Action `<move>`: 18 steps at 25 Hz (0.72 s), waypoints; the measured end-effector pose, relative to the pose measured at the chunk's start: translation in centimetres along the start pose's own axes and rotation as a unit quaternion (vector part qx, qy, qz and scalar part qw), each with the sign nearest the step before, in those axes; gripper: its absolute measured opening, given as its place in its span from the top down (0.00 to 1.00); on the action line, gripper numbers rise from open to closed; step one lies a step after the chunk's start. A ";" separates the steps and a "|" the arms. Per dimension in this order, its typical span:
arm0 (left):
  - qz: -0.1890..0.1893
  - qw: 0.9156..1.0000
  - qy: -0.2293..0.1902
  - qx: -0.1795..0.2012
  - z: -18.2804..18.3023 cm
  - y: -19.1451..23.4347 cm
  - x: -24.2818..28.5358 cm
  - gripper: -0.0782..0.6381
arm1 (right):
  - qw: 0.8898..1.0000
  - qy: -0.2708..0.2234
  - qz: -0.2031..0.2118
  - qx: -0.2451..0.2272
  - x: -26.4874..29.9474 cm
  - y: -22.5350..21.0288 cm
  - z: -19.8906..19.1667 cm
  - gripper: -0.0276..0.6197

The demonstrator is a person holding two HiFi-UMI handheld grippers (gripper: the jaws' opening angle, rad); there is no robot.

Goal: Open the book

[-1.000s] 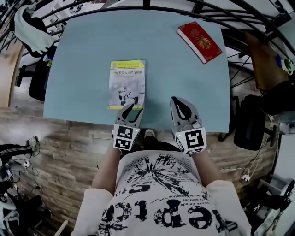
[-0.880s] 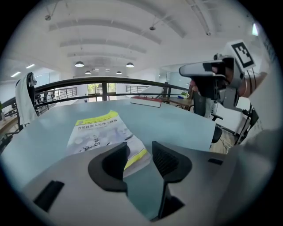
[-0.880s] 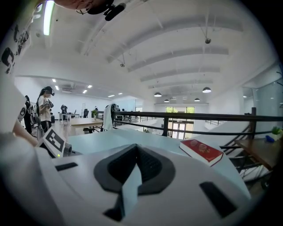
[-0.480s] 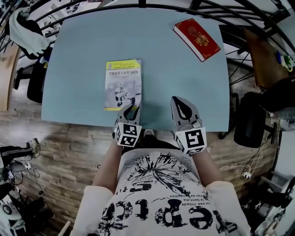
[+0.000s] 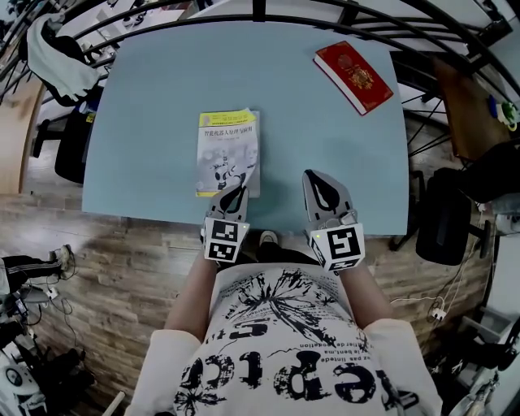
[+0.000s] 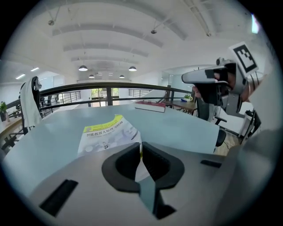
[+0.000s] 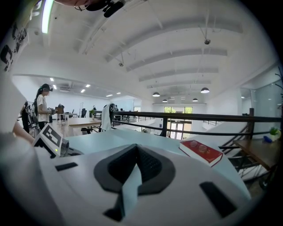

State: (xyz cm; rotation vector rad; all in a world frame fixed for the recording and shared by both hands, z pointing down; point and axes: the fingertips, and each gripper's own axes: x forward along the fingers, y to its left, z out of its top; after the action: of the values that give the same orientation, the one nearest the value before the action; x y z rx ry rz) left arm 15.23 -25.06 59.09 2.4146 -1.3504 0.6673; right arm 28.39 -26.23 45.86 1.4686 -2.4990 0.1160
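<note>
A thin paperback book (image 5: 227, 146) with a yellow top band and a white cover lies on the pale blue table (image 5: 154, 97), close to its near edge. My left gripper (image 5: 236, 190) sits at the book's near right corner, jaws shut on the edge of the cover. In the left gripper view the book (image 6: 106, 134) lies just ahead, and a thin white and yellow sliver of cover shows between the closed tips of the left gripper (image 6: 140, 148). My right gripper (image 5: 322, 184) hovers over bare table to the right, shut with nothing in it; the right gripper (image 7: 136, 152) looks the same from its own view.
A thick red book (image 5: 353, 75) lies at the table's far right corner, also seen as the red book (image 7: 201, 151). A black railing (image 5: 260, 10) curves round the far side. A chair with white cloth (image 5: 61, 57) stands left, a black chair (image 5: 443, 215) right.
The left gripper's jaws, open at the book's near edge before, have closed on the cover's near right corner. The right gripper has stayed put.
</note>
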 end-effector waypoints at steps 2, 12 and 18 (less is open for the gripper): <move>-0.001 1.000 -0.018 -0.003 1.1 0.8 -1.2 0.85 | 1.000 -0.002 0.000 -0.001 0.2 0.9 0.6 0.94; -0.001 0.997 -0.073 -0.023 3.6 7.7 -8.4 0.85 | 1.000 -0.010 -0.002 -0.003 2.4 7.7 3.9 0.94; 0.018 0.996 -0.076 -0.032 2.7 13.1 -12.3 0.85 | 1.000 -0.004 0.008 -0.007 4.5 12.7 4.7 0.94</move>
State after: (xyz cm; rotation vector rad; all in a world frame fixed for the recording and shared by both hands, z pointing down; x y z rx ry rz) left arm -0.91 -24.19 50.69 2.4380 -1.4528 0.4479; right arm 14.46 -24.70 43.04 1.4459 -2.5132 0.0973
